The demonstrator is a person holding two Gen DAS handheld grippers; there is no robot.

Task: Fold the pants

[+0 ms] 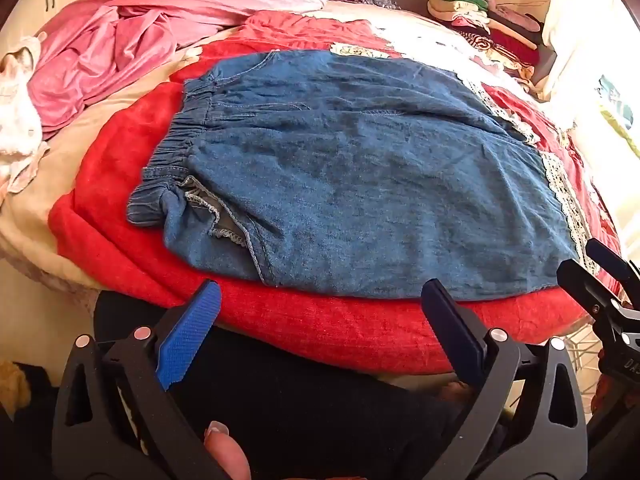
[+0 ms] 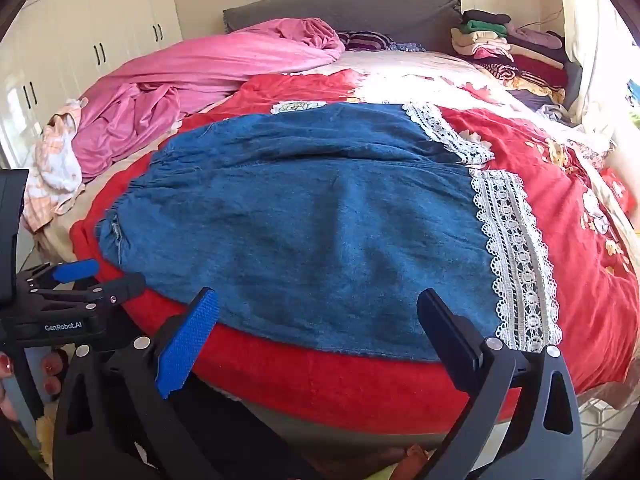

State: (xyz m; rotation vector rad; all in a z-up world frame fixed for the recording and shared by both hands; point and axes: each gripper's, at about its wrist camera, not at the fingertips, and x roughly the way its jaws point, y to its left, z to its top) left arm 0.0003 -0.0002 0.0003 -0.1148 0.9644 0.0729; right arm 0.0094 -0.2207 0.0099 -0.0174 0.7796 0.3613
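Both tongs gape wide and empty — the left gripper (image 1: 320, 300) and right gripper (image 2: 318, 308) hover just short of the denim pants (image 1: 360, 184) lying flat ahead on the red blanket (image 1: 320, 332).

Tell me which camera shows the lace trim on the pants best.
The right wrist view: the lace trim lies wide and close, its openwork pattern clear on both legs of the pants. The left wrist view shows the lace trim only as a thin, squeezed strip at the far right edge.

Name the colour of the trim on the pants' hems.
White lace trim, against blue denim pants; clearest in the right wrist view.
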